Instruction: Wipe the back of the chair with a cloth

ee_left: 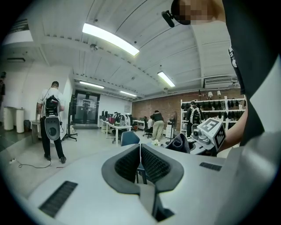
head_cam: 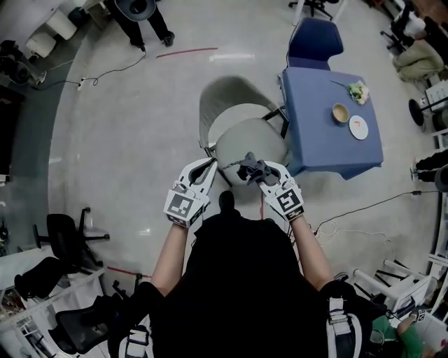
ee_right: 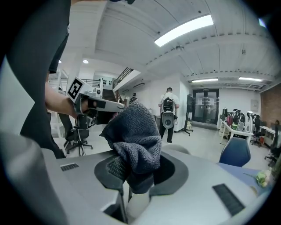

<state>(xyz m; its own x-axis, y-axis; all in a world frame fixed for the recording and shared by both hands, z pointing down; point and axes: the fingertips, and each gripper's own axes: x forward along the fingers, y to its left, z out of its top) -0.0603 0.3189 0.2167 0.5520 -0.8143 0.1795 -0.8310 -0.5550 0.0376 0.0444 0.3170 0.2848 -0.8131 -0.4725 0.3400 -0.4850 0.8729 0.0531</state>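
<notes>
A grey-green chair [head_cam: 241, 122] stands just in front of me, its rounded near part [head_cam: 252, 143] right below my hands. My right gripper [head_cam: 256, 172] is shut on a dark grey cloth [head_cam: 252, 166], which it holds over the chair's near edge. In the right gripper view the bunched cloth [ee_right: 136, 132] fills the space between the jaws of the right gripper [ee_right: 139, 169]. My left gripper [head_cam: 211, 165] hovers close beside it at the chair's left near edge, shut with nothing in it [ee_left: 140, 160]. The left gripper view shows the cloth [ee_left: 180, 143] to the right.
A blue table [head_cam: 315, 143] stands right of the chair, with a bowl [head_cam: 341, 112] and a plate [head_cam: 358, 127] on it; a blue chair [head_cam: 315, 38] is behind it. A person [head_cam: 143, 21] stands at the far side. A black office chair [head_cam: 66, 238] is at my left.
</notes>
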